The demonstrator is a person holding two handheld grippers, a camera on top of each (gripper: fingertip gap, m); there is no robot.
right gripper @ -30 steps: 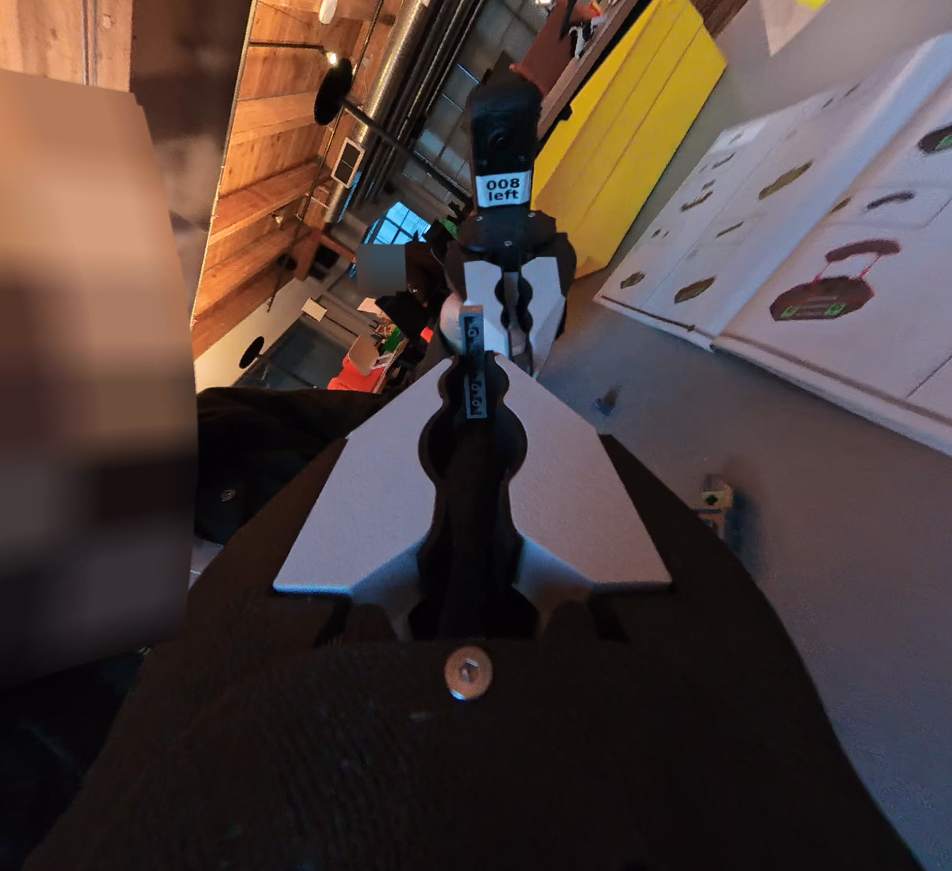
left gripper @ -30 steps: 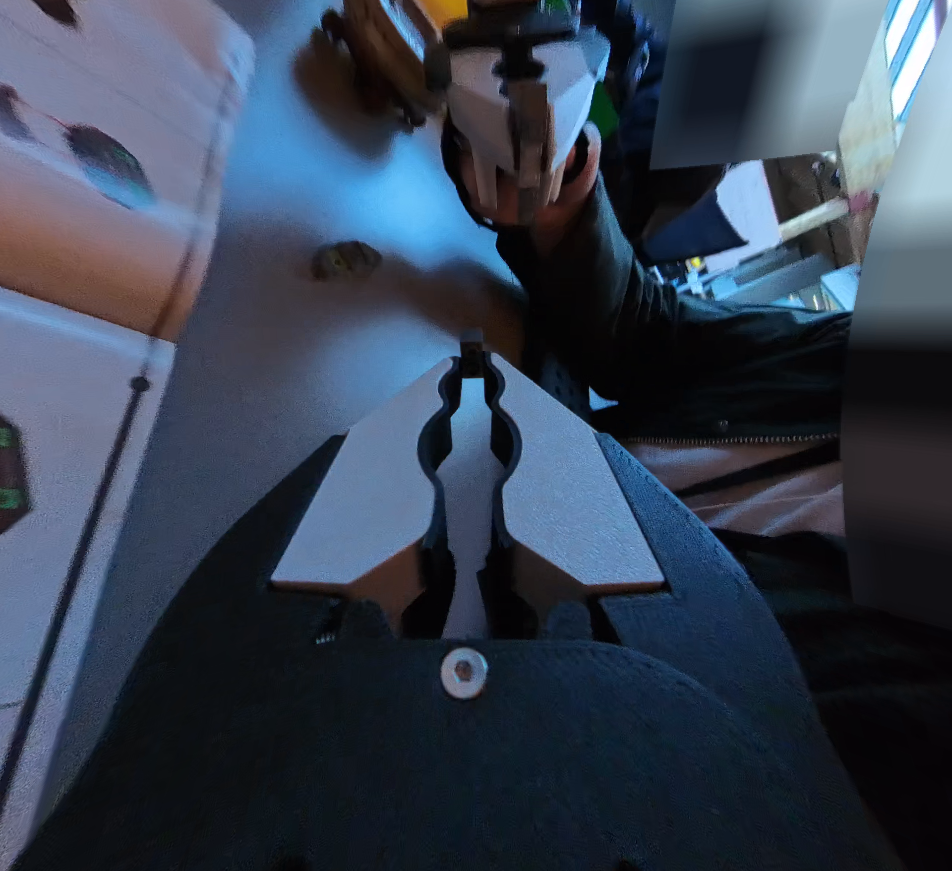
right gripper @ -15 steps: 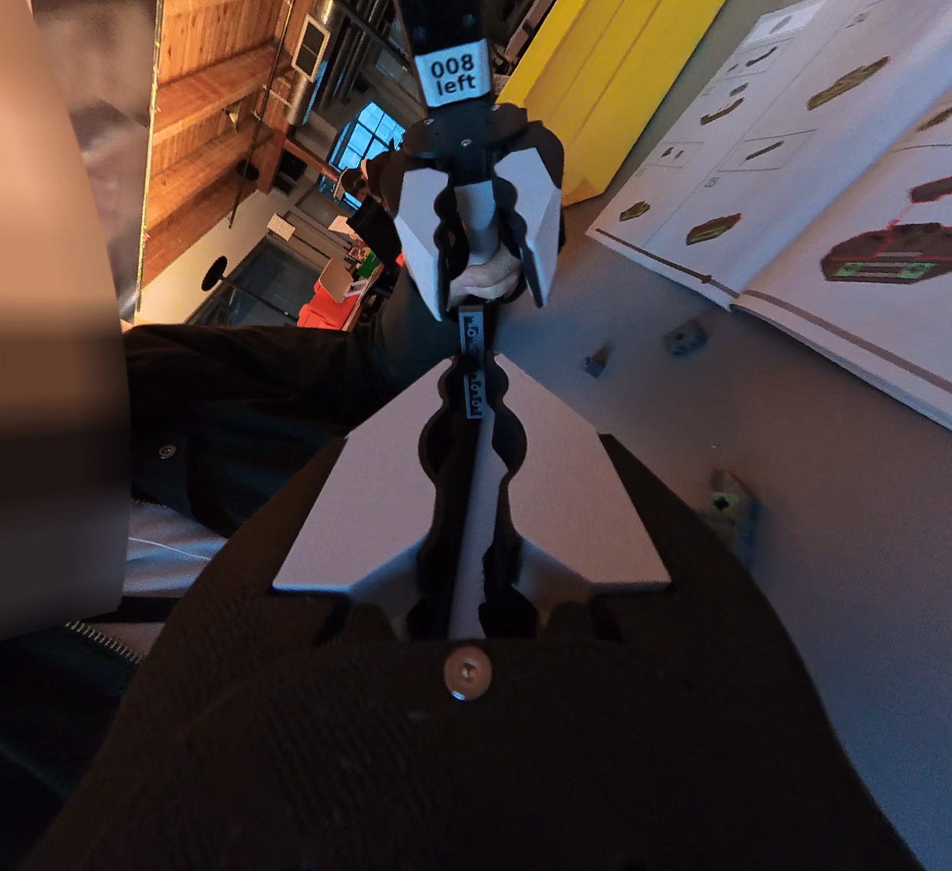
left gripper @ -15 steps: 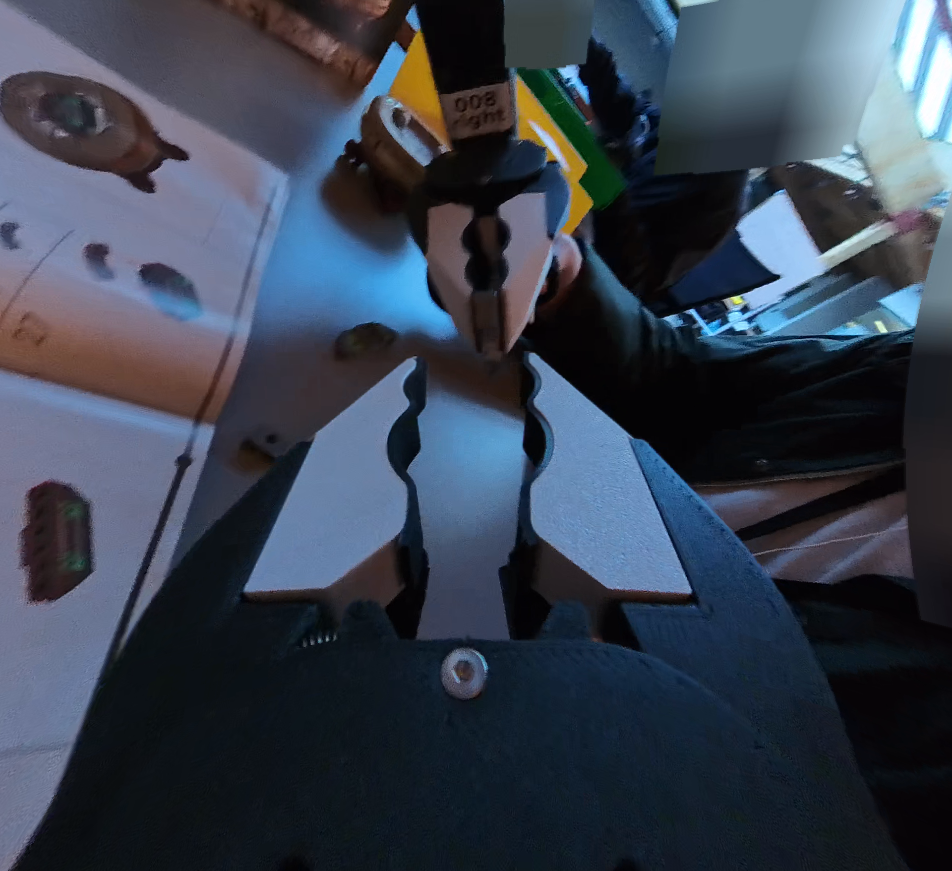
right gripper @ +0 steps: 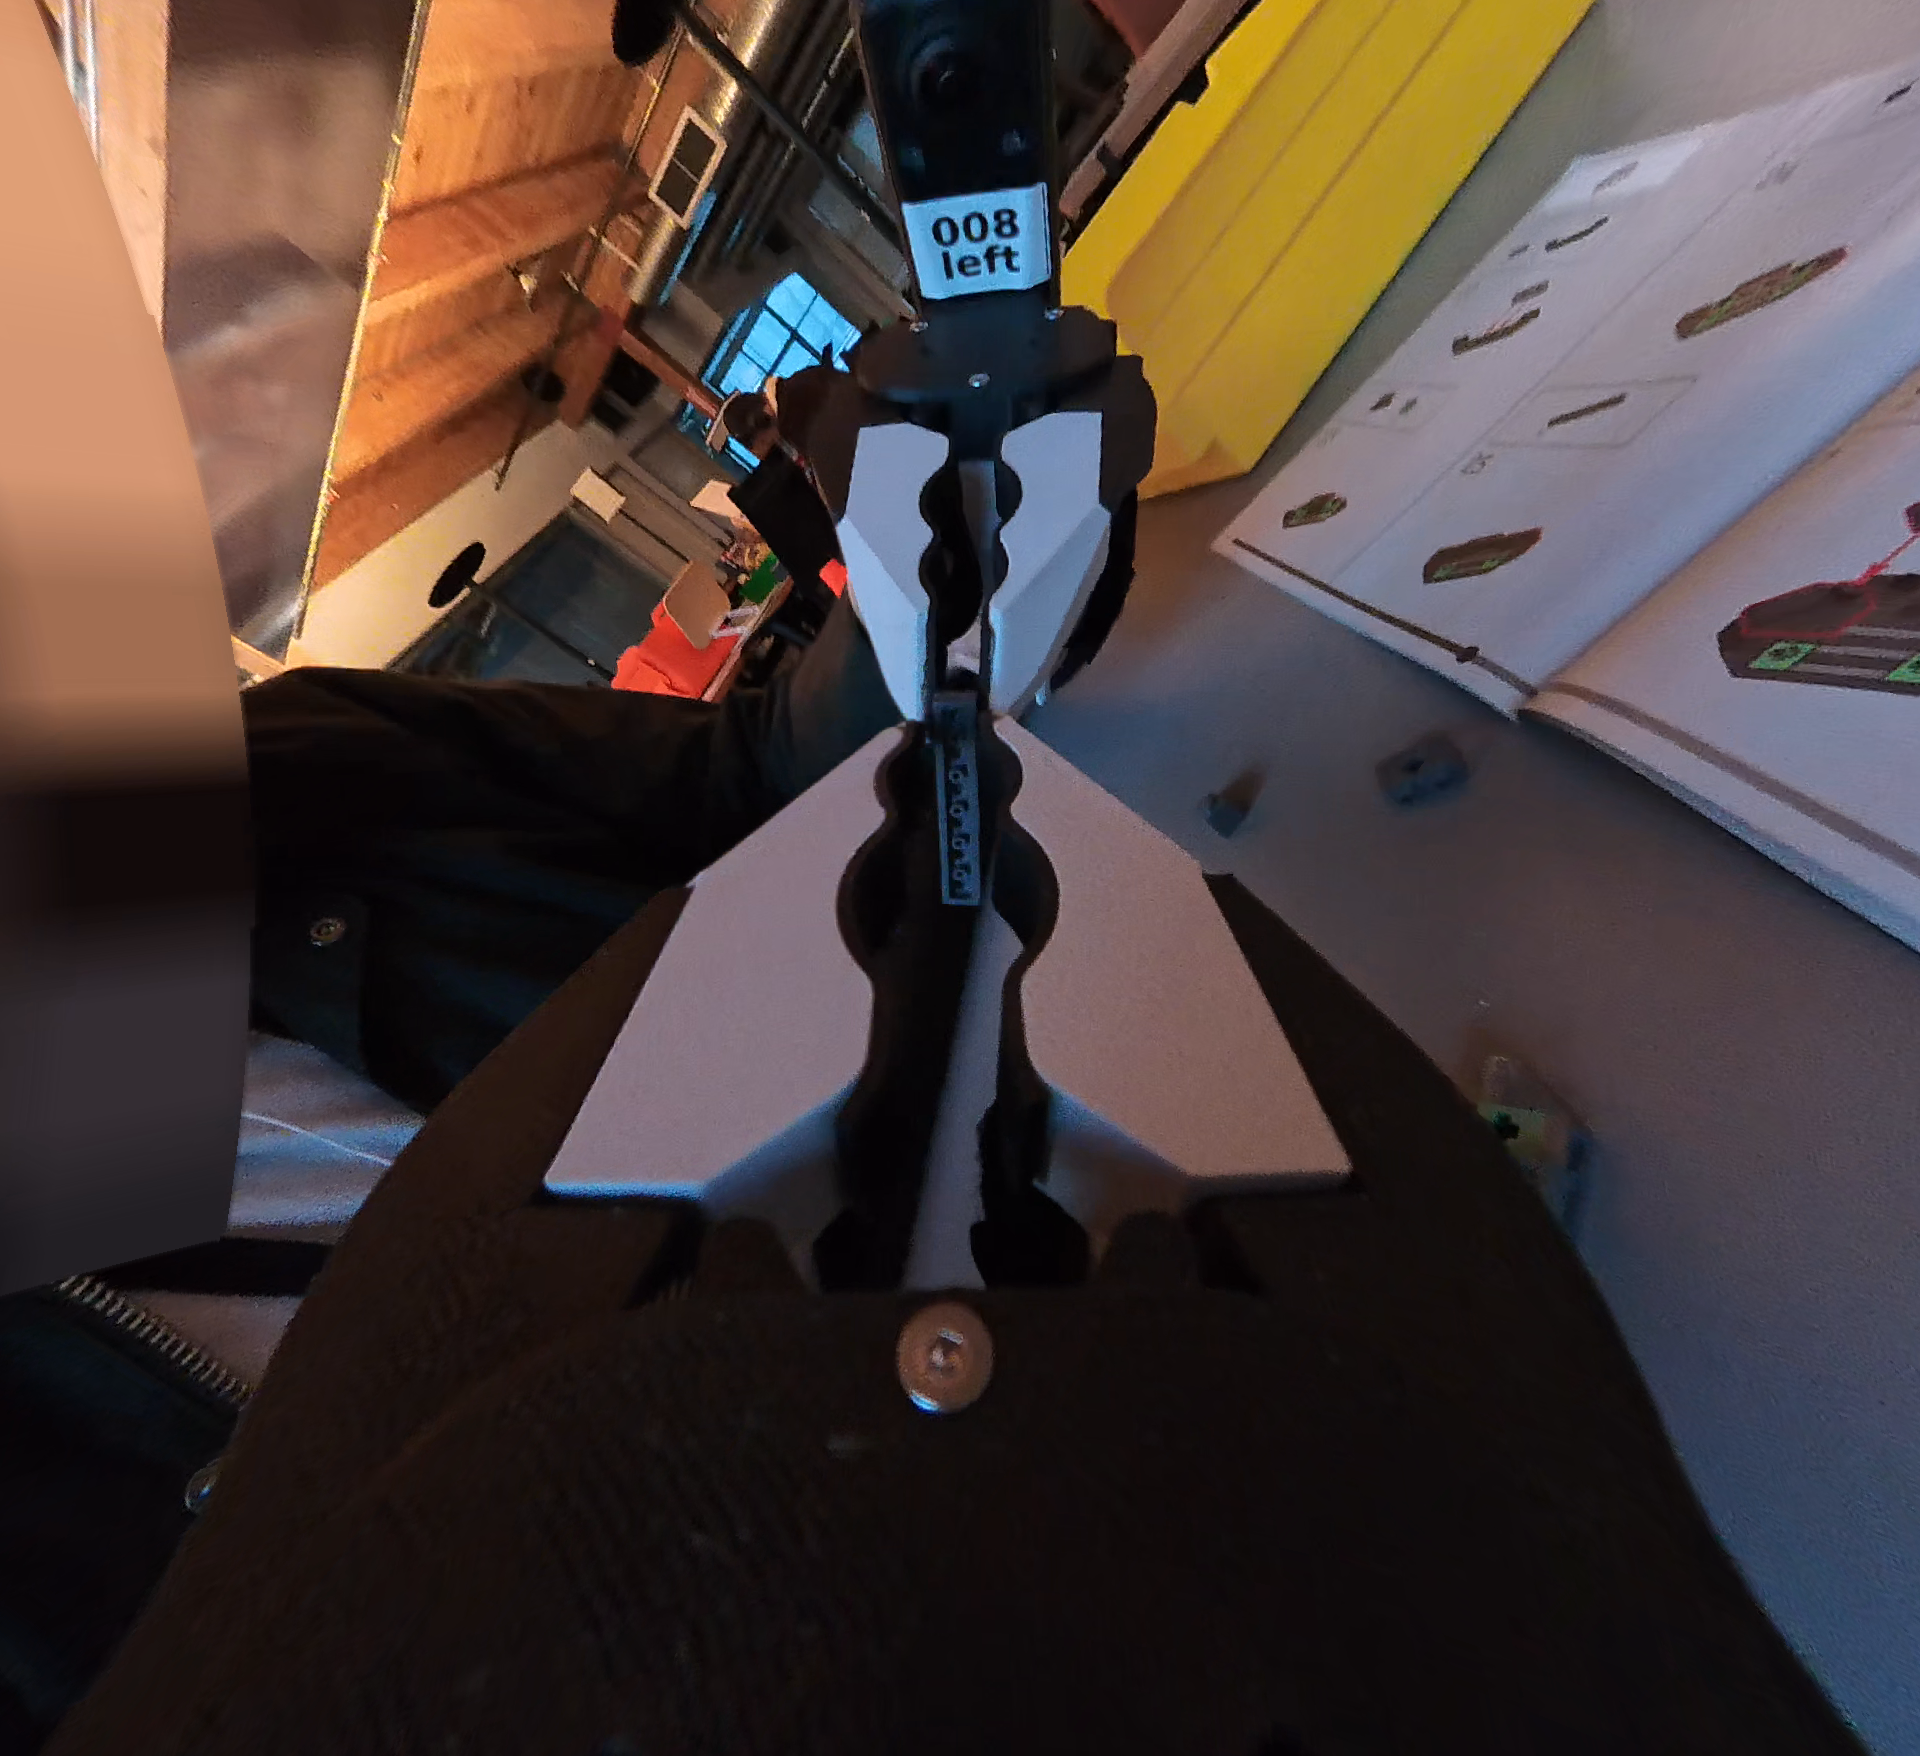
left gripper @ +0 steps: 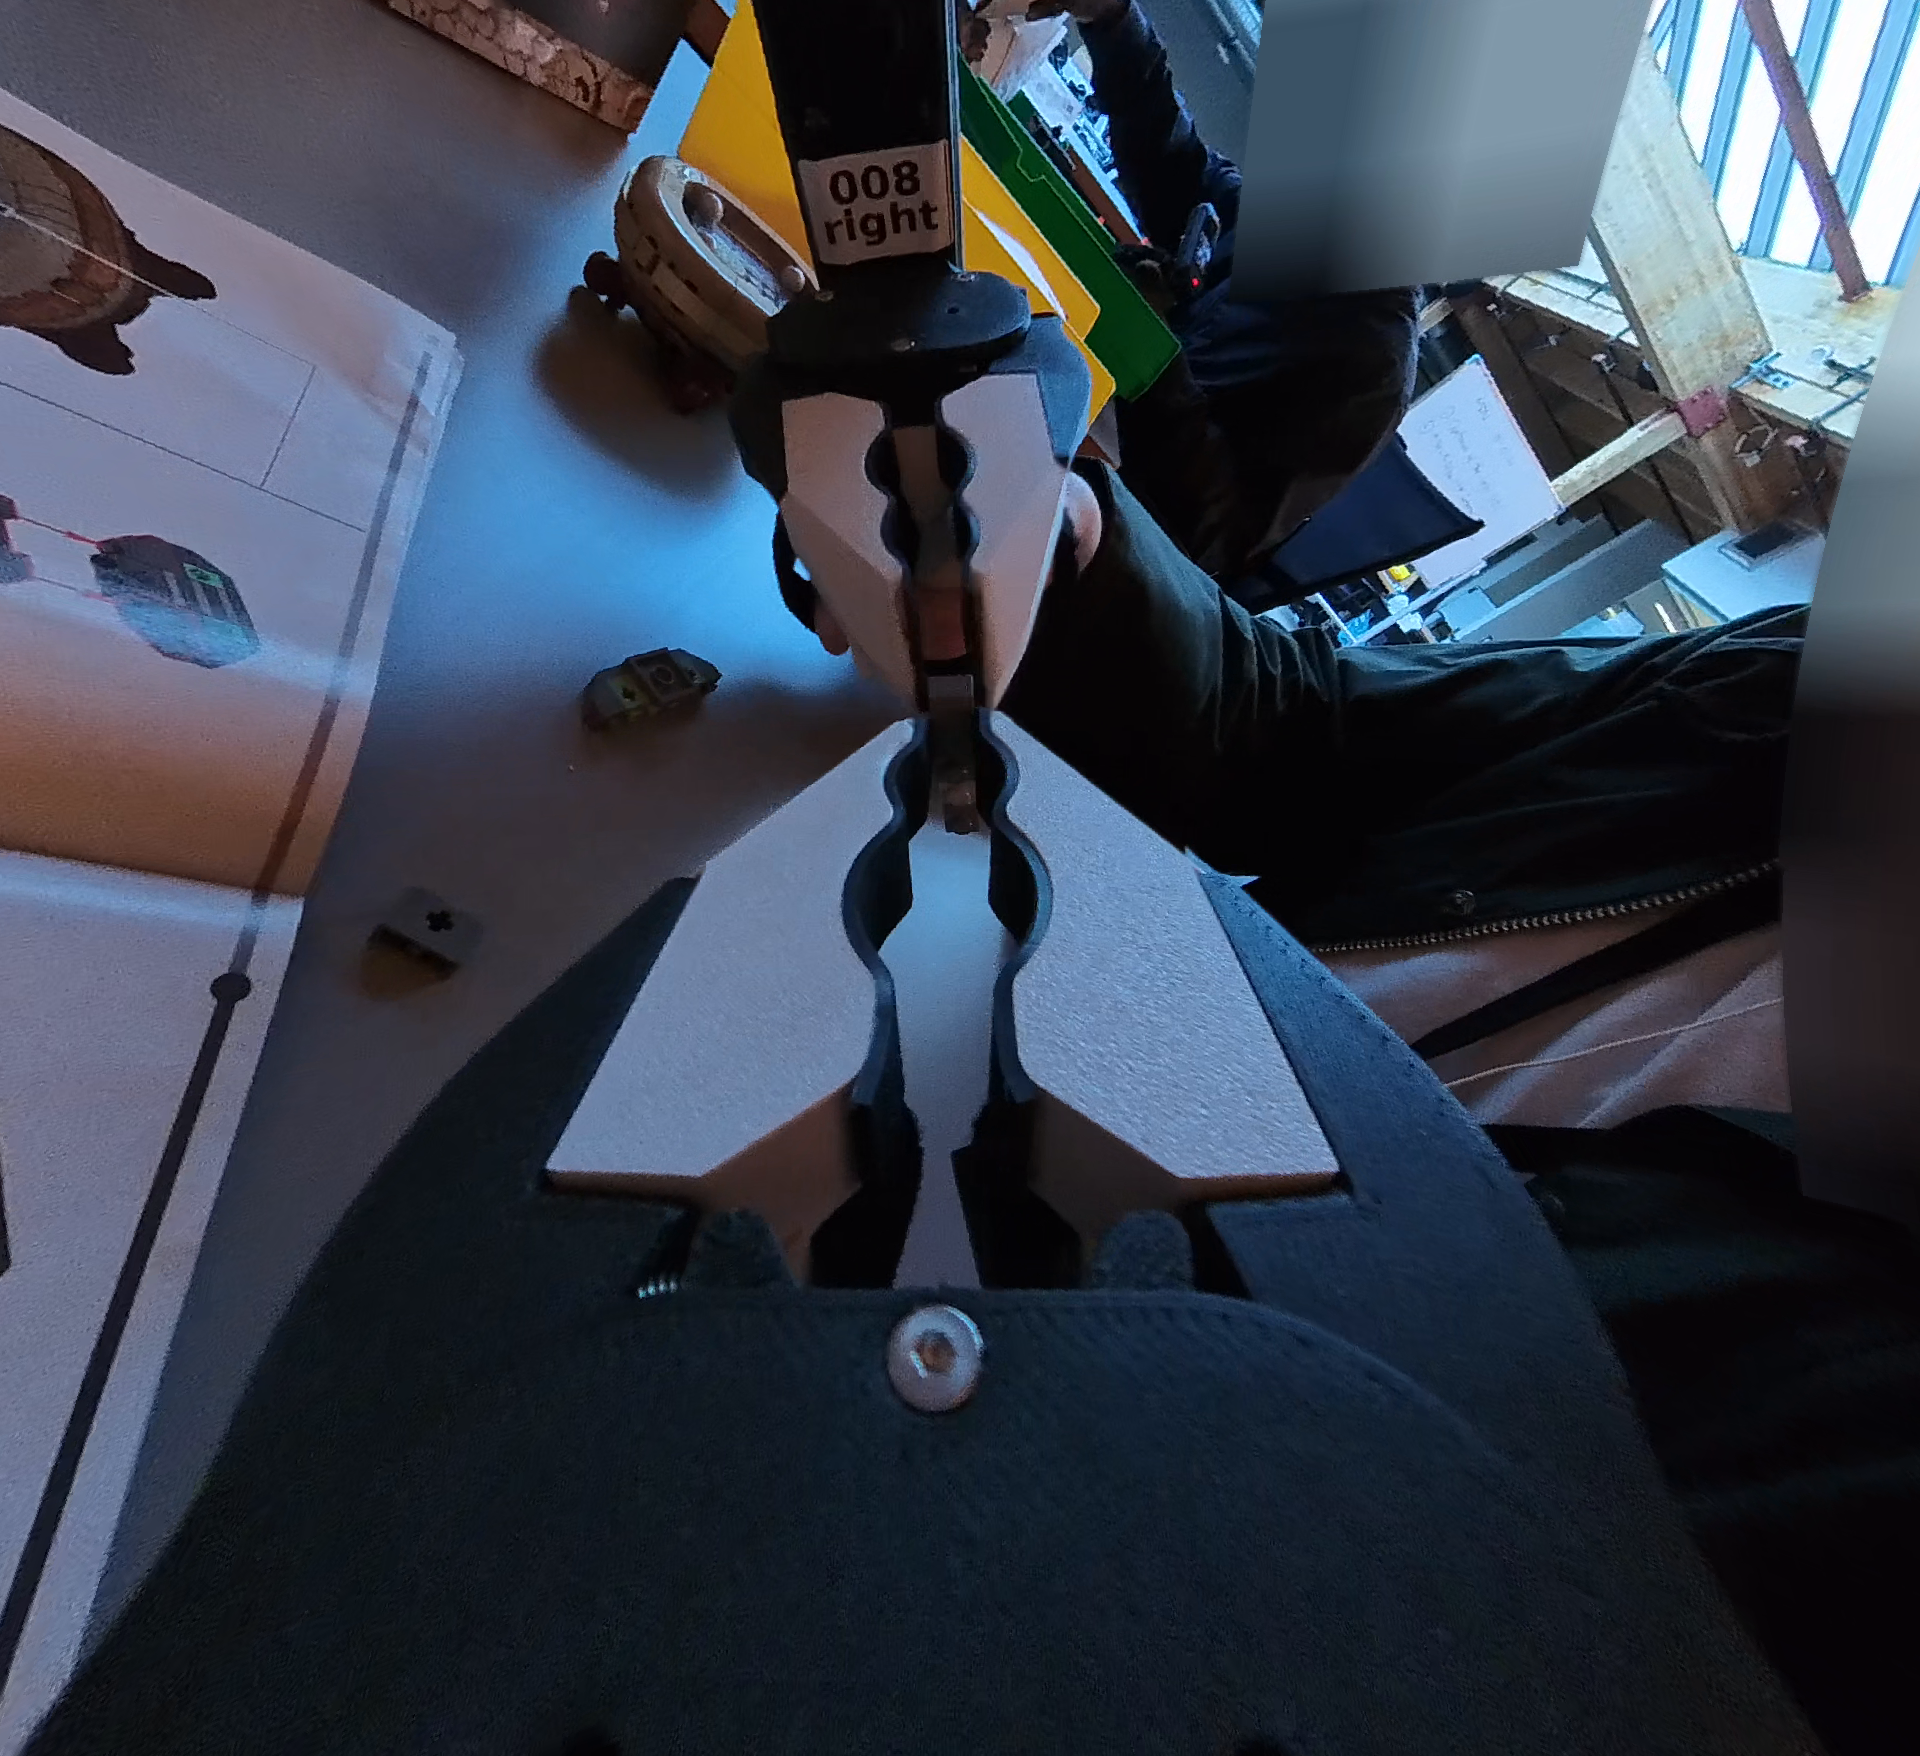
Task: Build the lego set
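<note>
My two grippers face each other tip to tip above the grey table point(left gripper: 540, 511). My right gripper point(right gripper: 961, 742) is shut on a long thin grey studded plate point(right gripper: 961, 823), held edge-on with its end sticking out past the fingertips. My left gripper point(left gripper: 951, 738) is closed on that protruding end point(left gripper: 951, 698). In the left wrist view the right gripper point(left gripper: 948, 683) is straight ahead. In the right wrist view the left gripper point(right gripper: 961, 683) is straight ahead.
An open instruction booklet point(left gripper: 156, 563) lies on the table point(right gripper: 1714, 459). Loose small pieces lie near it: a dark one point(left gripper: 649, 688), a grey one point(left gripper: 426, 927), a yellow-green one point(right gripper: 1517, 1114). A round brown built model point(left gripper: 696, 272) stands farther back. A person's dark-jacketed torso point(left gripper: 1455, 771) is close. Left and right tips are no more than a few centimetres apart.
The left gripper was shut on a small piece, opened half a second ago, and has now closed on the end of the plate. The two grippers have come together.
</note>
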